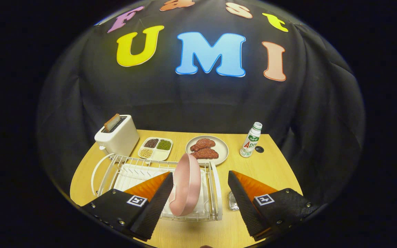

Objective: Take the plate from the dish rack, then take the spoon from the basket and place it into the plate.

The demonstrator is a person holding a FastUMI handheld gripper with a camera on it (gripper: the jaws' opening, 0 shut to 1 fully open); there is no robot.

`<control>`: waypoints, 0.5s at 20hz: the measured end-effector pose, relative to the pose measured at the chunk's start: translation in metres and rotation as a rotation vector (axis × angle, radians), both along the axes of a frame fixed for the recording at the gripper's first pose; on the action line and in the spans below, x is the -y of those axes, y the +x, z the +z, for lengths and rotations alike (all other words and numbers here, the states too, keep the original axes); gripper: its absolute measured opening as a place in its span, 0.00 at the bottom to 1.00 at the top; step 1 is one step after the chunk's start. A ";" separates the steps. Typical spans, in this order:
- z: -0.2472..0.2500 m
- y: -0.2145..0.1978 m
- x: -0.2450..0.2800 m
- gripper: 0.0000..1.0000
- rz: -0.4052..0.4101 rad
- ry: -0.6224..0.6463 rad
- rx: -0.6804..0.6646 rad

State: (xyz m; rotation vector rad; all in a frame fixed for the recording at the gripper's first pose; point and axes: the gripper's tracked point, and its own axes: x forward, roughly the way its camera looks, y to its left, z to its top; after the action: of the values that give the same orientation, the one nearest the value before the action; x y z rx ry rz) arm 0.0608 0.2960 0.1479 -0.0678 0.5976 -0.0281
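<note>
Gripper view: gripper (200, 186) spread wide, nothing held; pink plate (185, 184) upright in white dish rack (215, 193), between the fingers, nearer the left one.

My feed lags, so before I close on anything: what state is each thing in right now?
Hand-held gripper: open, fingers either side of the plate, not pressing it.
Pink plate: on edge in the rack.
Dish rack: on the table, holding the plate.
Toaster: a slice sticking up from its slot.
Bottle: upright, capped.
Round plate: carrying two meat pieces.
Divided tray: filled with beans.
</note>
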 end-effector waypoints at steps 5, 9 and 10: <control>-0.031 0.019 0.000 0.93 -0.065 -0.058 -0.147; -0.039 0.033 0.006 0.85 -0.124 -0.109 -0.201; -0.040 0.034 0.005 0.81 -0.127 -0.119 -0.208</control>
State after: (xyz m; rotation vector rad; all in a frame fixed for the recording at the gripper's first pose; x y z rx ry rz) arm 0.0949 0.2907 0.1079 -0.1495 0.8075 -0.1822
